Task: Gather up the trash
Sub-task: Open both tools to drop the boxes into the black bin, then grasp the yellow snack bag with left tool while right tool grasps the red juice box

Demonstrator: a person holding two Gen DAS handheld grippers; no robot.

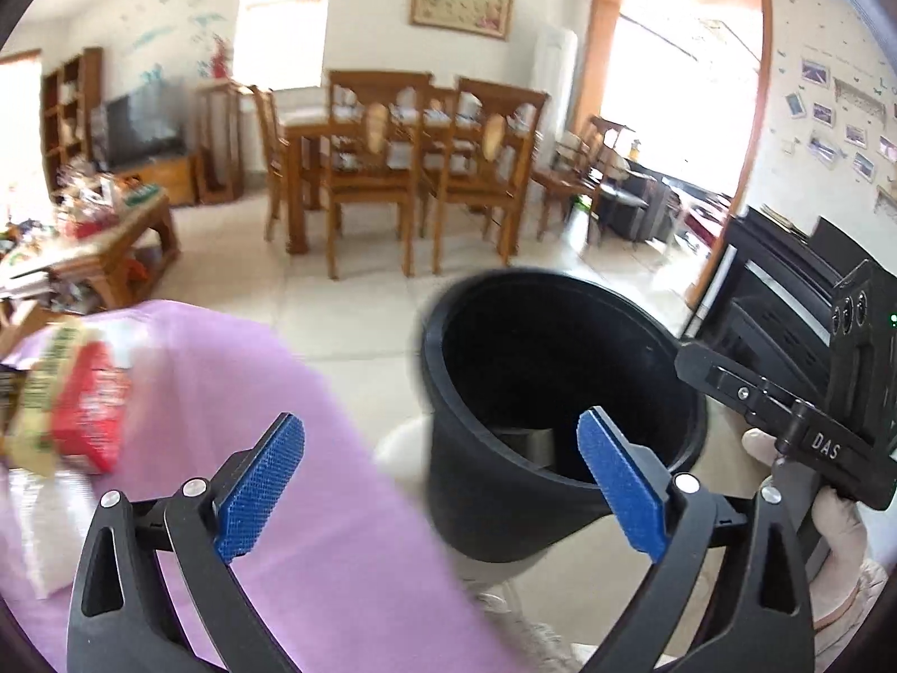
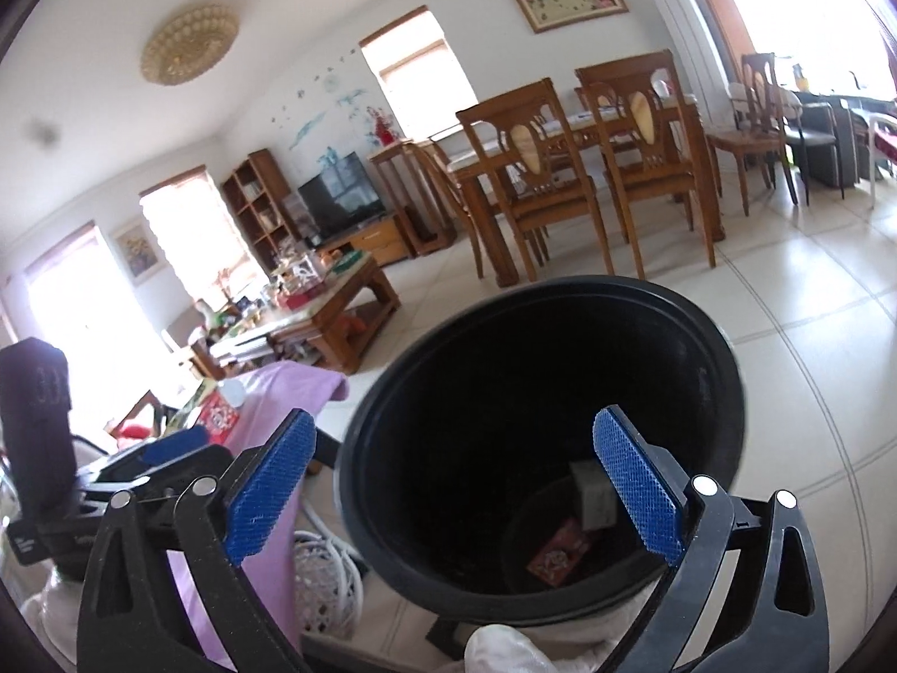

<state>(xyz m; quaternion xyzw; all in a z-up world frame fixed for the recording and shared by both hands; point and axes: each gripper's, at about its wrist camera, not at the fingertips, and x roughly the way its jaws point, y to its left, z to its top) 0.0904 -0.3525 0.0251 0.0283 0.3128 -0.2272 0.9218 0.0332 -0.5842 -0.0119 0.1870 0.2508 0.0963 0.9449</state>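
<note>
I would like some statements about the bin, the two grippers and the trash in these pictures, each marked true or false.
1. The black bin already holds some trash. True: a red wrapper and a grey piece lie at its bottom.
2. The right gripper is shut on a wrapper. False: it is open, with nothing between its fingers.
3. The left gripper is open. True.
4. The cloth is green. False: it is purple.
5. A red package lies on the cloth. True.
</note>
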